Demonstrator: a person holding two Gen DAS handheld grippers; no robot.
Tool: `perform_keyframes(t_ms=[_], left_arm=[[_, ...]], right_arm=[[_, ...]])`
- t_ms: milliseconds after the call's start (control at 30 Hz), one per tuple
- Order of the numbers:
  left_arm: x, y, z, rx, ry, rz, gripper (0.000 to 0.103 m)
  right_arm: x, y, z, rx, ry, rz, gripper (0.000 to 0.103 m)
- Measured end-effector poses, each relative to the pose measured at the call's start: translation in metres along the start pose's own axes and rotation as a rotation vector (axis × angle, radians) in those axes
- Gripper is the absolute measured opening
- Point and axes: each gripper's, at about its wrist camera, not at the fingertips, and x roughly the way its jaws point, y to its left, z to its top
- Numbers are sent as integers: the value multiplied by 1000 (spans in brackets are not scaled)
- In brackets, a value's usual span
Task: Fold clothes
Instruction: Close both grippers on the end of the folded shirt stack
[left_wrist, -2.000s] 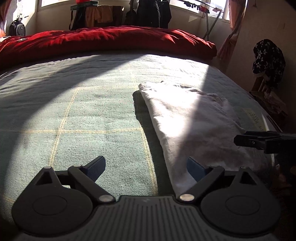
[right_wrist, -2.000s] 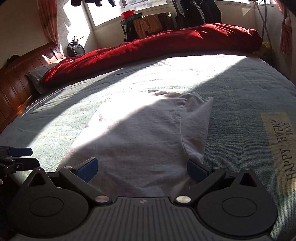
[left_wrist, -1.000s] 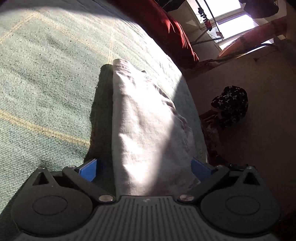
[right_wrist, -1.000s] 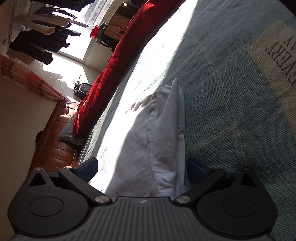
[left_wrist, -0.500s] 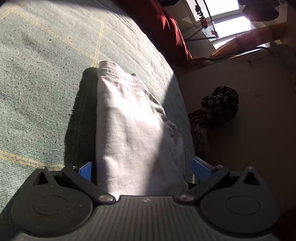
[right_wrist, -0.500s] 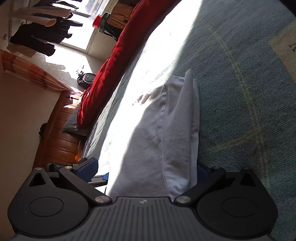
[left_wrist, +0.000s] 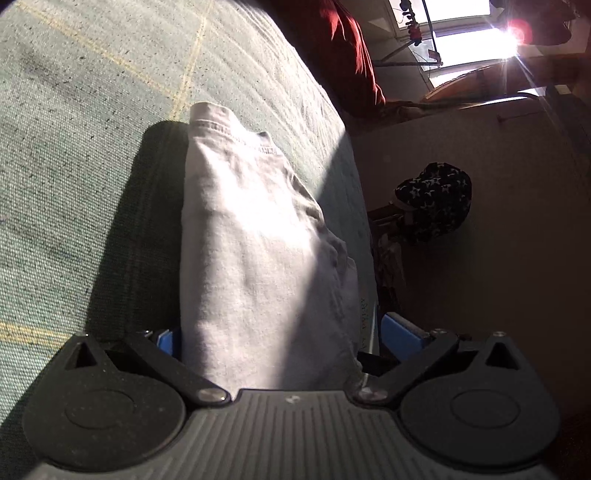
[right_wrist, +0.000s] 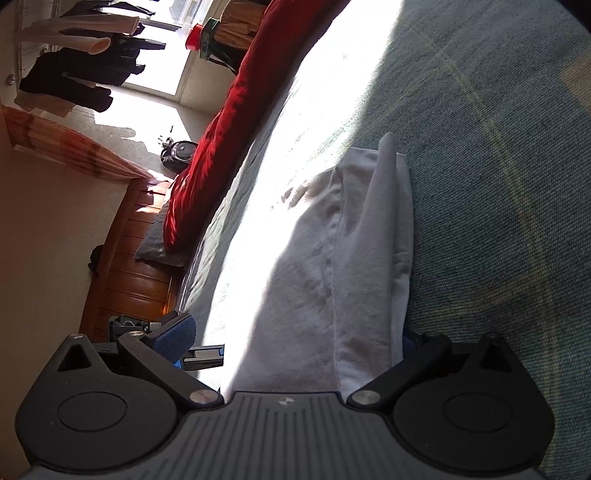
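Straddling the near edge of the white garment (left_wrist: 255, 258) on the green bedspread (left_wrist: 74, 166), our left gripper (left_wrist: 284, 338) and right gripper (right_wrist: 295, 336) gape wide; we should close both evenly before lifting.

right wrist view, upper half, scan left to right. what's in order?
Dark clothes hanging → black backpack on the floor → red duvet → sunlit strip of bedcover → far tip of the white garment → shaded green bedcover.
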Motion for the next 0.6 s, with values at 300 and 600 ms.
perform_keyframes(t_ms=[300, 600], left_arm=[[20, -13, 16, 13, 68, 73, 102], [16, -17, 10, 9, 84, 79, 102]], right_arm=[[12, -4, 12, 60, 2, 16, 103], [3, 2, -4, 48, 27, 35, 103]])
